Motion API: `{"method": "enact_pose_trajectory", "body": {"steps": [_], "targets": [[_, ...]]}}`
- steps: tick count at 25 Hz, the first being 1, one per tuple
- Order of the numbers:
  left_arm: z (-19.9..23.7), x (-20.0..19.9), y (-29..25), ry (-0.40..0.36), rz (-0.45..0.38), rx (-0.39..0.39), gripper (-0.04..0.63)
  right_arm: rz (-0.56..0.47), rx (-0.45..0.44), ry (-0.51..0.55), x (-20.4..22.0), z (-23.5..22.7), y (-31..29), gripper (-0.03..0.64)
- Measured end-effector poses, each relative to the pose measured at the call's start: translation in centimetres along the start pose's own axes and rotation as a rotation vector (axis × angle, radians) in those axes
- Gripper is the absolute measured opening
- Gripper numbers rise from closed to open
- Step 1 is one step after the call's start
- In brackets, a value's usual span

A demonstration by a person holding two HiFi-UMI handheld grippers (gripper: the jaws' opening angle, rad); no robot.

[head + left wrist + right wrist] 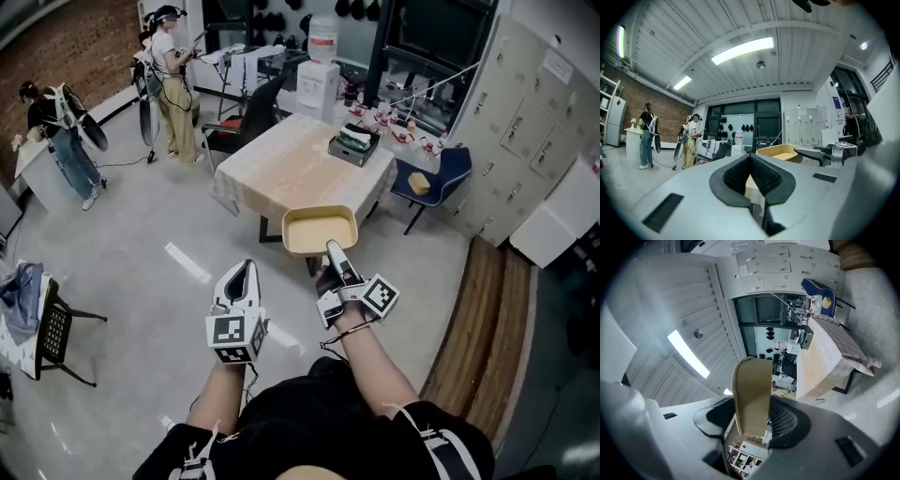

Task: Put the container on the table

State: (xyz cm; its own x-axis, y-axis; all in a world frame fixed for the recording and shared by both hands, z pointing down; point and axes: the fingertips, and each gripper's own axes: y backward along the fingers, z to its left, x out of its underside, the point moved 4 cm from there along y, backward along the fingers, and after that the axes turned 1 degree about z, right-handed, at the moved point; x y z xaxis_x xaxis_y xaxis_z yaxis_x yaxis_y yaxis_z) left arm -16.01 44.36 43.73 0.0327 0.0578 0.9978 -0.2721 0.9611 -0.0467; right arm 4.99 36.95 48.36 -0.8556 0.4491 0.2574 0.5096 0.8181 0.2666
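Gripping container [320, 230] rim in right hand-held gripper [332, 247], short of counter [281, 164] at 12 o'clock. Holding left hand-held gripper [245, 268] closed, empty. Remaining: reach, set down, release.

At frame centre the right claw [331, 251] grips a tan container [320, 230] just below the tabletop [281, 169]; the left claw [240, 277] is beside it.

Container [320, 231] in right tongs [331, 247], just before table [281, 164]; box [353, 145], perhaps, on table.
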Motion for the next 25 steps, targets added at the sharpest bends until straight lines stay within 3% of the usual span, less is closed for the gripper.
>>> {"method": "enact_pose_trajectory", "body": {"steps": [8,14,20,25], "targets": [[2.1,0.7,-3.0,0.003,-0.002,0.009,0.012,-0.021,-0.018,0.001,-0.9,-2.0,-3.1,0.242],[3.9,1.6,-8.7,-0.012,-0.007,0.010,0.012,-0.024,-0.032,0.001,-3.2,-5.5,-8.1,0.242],[5.2,1.8,-18.6,-0.021,0.013,0.001,0.012,-0.018,-0.037,-0.018,-8.4,-10.1,-15.6,0.242],[7.0,0.5,-31.7,-0.019,0.032,0.003,0.012,-0.003,-0.013,-0.025,-15.4,-14.9,-25.4,0.242]]}}
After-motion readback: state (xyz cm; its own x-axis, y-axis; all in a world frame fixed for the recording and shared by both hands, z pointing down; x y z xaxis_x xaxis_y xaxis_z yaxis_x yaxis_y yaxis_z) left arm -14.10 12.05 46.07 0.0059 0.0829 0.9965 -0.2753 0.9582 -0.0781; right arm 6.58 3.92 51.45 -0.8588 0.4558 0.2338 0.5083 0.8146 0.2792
